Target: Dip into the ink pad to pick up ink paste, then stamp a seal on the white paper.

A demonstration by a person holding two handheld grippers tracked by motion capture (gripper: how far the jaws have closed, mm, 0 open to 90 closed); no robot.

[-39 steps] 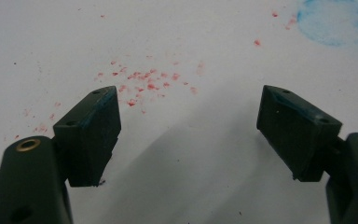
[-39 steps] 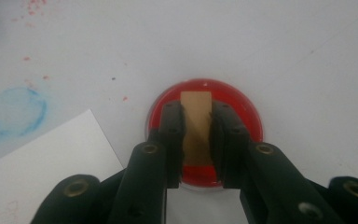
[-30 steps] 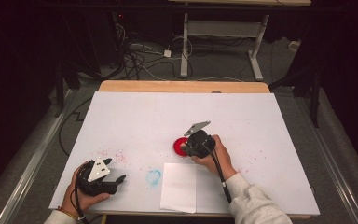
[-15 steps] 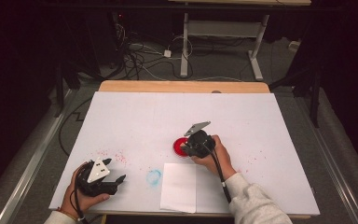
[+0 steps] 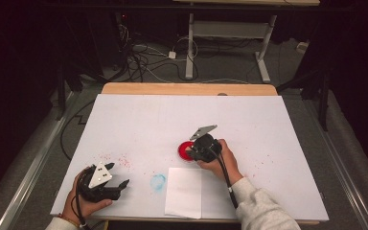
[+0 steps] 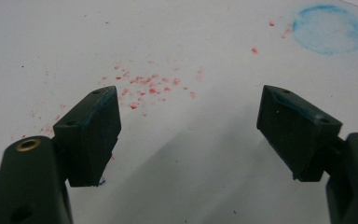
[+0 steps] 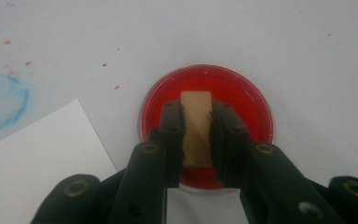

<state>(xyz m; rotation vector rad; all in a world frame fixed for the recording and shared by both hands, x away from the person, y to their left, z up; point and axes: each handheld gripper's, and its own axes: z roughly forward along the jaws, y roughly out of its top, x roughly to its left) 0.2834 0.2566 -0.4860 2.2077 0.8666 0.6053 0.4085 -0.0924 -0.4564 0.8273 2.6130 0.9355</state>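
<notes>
We see the white table [image 5: 139, 120] first, with a sheet of paper [image 5: 184, 191] near its front edge, a blue ring stain [image 5: 157, 181] just left of the sheet and red specks [image 6: 144, 86] farther left. Just beyond the sheet sits the round dish of red liquid [image 7: 247, 100], and our right gripper [image 7: 198, 135] is over it — jaws pinched narrow on a small tan block [image 7: 197, 123] held above the red. Our left gripper [image 6: 189, 135] rests at the front left corner — jaws spread wide, nothing between them.

Red dish [image 7: 207, 125]; tan block [image 7: 196, 135]; blue ring stain [image 5: 158, 181]; white paper [image 5: 184, 192].
</notes>
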